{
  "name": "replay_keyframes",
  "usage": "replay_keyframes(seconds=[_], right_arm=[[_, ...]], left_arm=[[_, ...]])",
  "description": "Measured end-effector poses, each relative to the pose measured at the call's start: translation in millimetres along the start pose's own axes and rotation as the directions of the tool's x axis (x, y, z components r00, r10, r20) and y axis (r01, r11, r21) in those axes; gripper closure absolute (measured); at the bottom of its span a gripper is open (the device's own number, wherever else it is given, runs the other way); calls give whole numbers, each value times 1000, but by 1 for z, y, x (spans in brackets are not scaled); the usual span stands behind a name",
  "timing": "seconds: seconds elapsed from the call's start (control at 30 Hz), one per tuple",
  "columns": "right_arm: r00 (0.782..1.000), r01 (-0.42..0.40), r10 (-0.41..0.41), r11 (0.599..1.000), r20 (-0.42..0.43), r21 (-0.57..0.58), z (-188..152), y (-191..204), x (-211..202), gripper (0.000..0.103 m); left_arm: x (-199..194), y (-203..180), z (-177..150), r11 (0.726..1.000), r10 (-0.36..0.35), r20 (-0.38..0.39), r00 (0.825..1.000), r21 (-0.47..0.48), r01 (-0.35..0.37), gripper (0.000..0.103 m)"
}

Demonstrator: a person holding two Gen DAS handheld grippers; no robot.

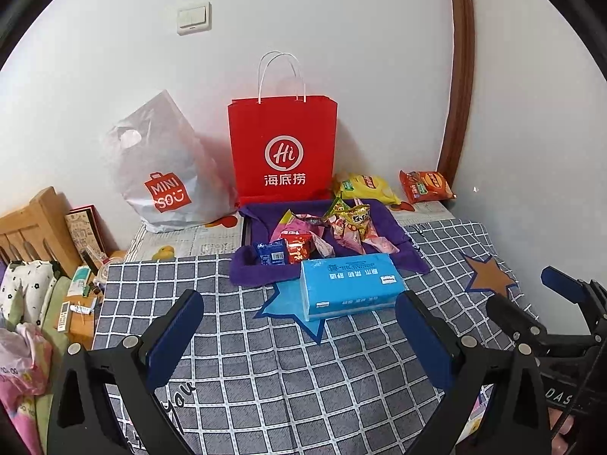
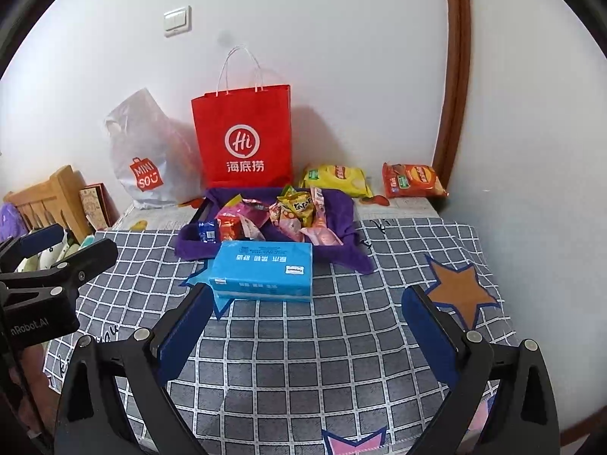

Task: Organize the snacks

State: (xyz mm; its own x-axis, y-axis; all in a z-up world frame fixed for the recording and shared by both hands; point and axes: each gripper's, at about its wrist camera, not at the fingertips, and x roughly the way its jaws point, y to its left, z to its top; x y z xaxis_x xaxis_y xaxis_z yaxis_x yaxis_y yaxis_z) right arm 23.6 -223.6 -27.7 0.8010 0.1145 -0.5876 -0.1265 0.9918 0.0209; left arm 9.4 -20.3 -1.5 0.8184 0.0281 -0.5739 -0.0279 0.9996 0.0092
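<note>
The small crinkly snack packets (image 1: 322, 233), pink, yellow, red and one dark blue, lie heaped on a purple cloth-lined tray (image 1: 250, 265) toward the back of the grey-and-white checked bedcover (image 1: 265, 360). Touching the tray's near edge is a bright blue rectangular plastic-wrapped tissue pack (image 1: 351, 286), lying flat over a blue star printed on the cover. Behind the tray a red paper carrier bag with white twine handles (image 1: 282, 144) stands upright against the white wall, and beside it slumps a grey plastic shopping bag with a red logo (image 1: 159, 174). On the other side of the red bag, a yellow crisp packet (image 1: 366, 187) and an orange crisp packet (image 1: 426, 185) lie apart from each other near the wall, the orange one close to a brown wooden door frame (image 1: 461, 76).

My left claw (image 1: 299, 337) hangs above the bare cover in front of the tissue pack, its blue-padded fingers spread wide with nothing between them. My right claw (image 2: 307, 326) is spread just as wide and empty, nearer an orange star print, short of the pack.
</note>
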Motion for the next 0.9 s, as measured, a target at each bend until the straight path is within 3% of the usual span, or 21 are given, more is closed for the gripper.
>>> replay_keyframes(seconds=[0.9], right_arm=[[1000, -2, 2, 1000, 17, 17, -1, -4, -7, 5]], left_arm=[[-7, -1, 1, 1000, -11, 7, 1000, -4, 11, 1]])
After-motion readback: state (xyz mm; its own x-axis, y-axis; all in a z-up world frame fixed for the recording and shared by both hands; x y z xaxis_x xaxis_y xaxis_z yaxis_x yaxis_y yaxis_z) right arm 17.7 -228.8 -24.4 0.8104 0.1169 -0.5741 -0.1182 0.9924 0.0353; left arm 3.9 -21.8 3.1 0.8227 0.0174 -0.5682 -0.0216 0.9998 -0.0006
